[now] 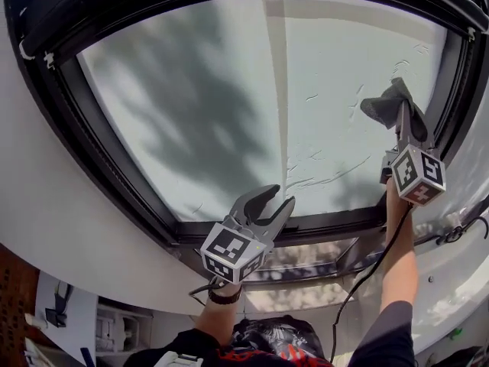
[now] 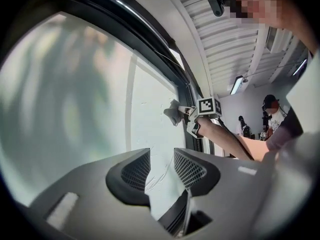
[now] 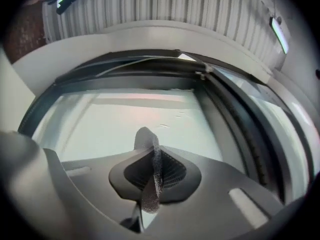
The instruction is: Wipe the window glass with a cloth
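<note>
The head view takes in the whole job. The window glass (image 1: 214, 98) sits in its black frame (image 1: 103, 132), with the left gripper (image 1: 276, 202) low at the bottom edge and the right gripper (image 1: 405, 121) raised near the right side of the frame. A grey cloth (image 1: 382, 107) bunches at its tip. Thin streaks (image 1: 321, 170) show on the glass between the two grippers, and a black cable (image 1: 367, 274) hangs down along the right forearm.

The left gripper view settles what the head view only hints at. Its fingers (image 2: 135, 171) stand partly apart with nothing held, and only glass shows through the gap. It also gives a side look at the right gripper (image 2: 184, 112), with its marker cube (image 2: 209, 105) and the cloth (image 2: 173, 115) lying at the glass close beside the frame's right upright. Whether the cloth actually presses on the pane is not clear from here. Only this view shows the room behind — people standing (image 2: 270, 114) and a ceiling light (image 2: 237, 84).

The right gripper view shows the grip itself — the fingers (image 3: 172, 171) closed on a fold of the mesh-textured cloth (image 3: 145, 139), which sticks out above and below the pads, with the pale glass (image 3: 125, 119) ahead.
</note>
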